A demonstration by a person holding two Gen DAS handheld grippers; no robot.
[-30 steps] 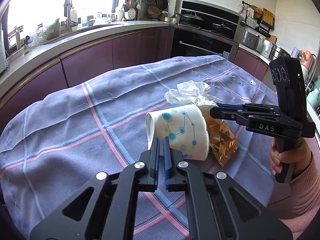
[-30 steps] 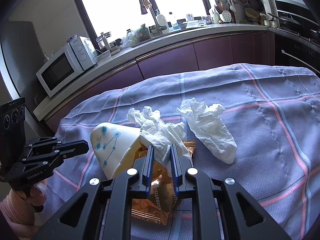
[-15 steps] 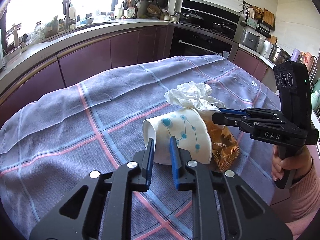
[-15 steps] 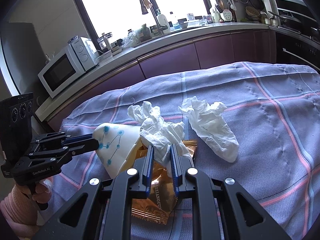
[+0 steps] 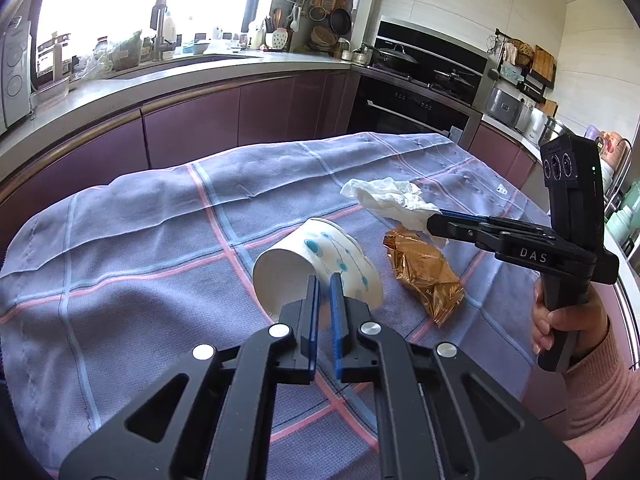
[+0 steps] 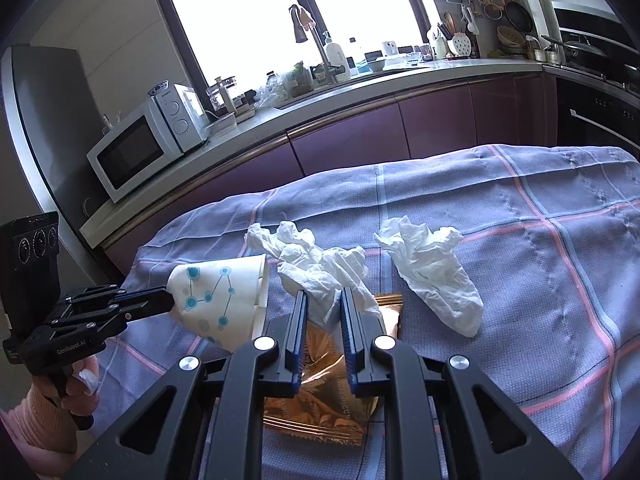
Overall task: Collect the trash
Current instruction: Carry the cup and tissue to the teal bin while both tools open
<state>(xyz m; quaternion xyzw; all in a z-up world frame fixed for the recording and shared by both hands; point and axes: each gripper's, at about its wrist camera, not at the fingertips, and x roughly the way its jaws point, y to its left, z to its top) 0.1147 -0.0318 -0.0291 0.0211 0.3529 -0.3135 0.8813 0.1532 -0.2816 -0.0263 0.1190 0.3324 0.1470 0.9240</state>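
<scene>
I see my left gripper (image 5: 325,280) with its fingers (image 5: 313,304) pinching the wall of the paper cup (image 5: 316,266); they have just been closing on it. One finger looks to be inside the mouth and the other outside. The cup lies on its side on the checked cloth (image 5: 140,260) that covers the bench, with its open mouth turned to the left gripper.

My right gripper (image 6: 323,300) has its fingers (image 6: 298,328) close together, and they pinch a crumpled white tissue (image 6: 320,268). This tissue hangs just above a golden snack wrapper (image 6: 320,404), which lies flat on the cloth just beside the cup. A second crumpled tissue (image 6: 432,268) lies alone on the cloth, to the right of the first one and apart from it.

A hand (image 5: 560,320) in a pink sleeve (image 5: 600,388) holds the handle of the right gripper
</scene>
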